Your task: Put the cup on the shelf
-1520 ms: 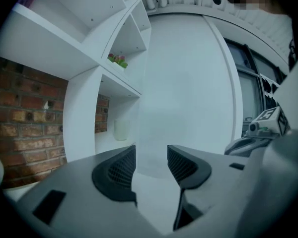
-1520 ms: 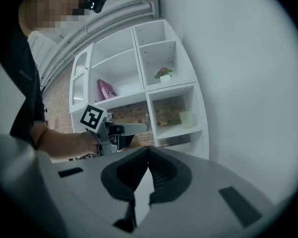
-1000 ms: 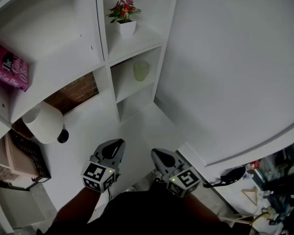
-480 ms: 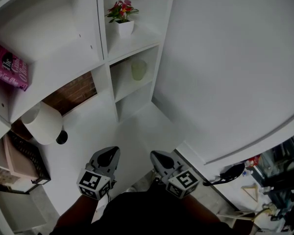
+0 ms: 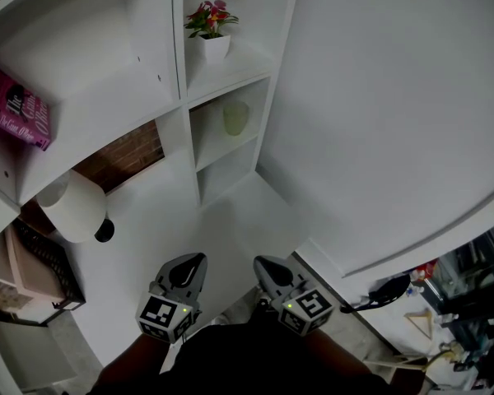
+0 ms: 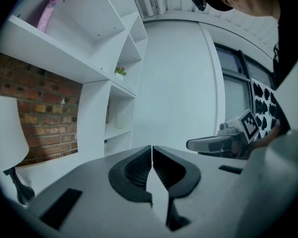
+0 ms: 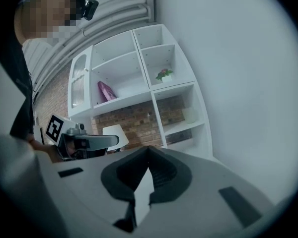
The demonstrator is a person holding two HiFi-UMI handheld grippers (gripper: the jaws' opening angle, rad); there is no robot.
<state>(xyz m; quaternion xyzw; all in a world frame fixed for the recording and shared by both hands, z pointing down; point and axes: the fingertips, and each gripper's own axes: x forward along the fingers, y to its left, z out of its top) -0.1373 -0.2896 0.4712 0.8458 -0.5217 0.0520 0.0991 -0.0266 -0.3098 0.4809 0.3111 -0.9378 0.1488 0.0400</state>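
A pale green cup stands upright in a middle compartment of the white shelf unit, under the compartment with the flower pot. The same cup shows small in the left gripper view, and in the right gripper view the cup sits on its shelf board. My left gripper is shut with nothing between its jaws, low and well back from the shelf. My right gripper hangs beside it, jaws together and empty. Both are far from the cup.
A white pot with red flowers stands above the cup. A pink book leans in the left compartment. A white lamp sits on the white counter before a brick wall. A plain white wall fills the right.
The left gripper drew back toward me, then came forward a little again. The right gripper has hardly moved. The cup stays on its shelf.
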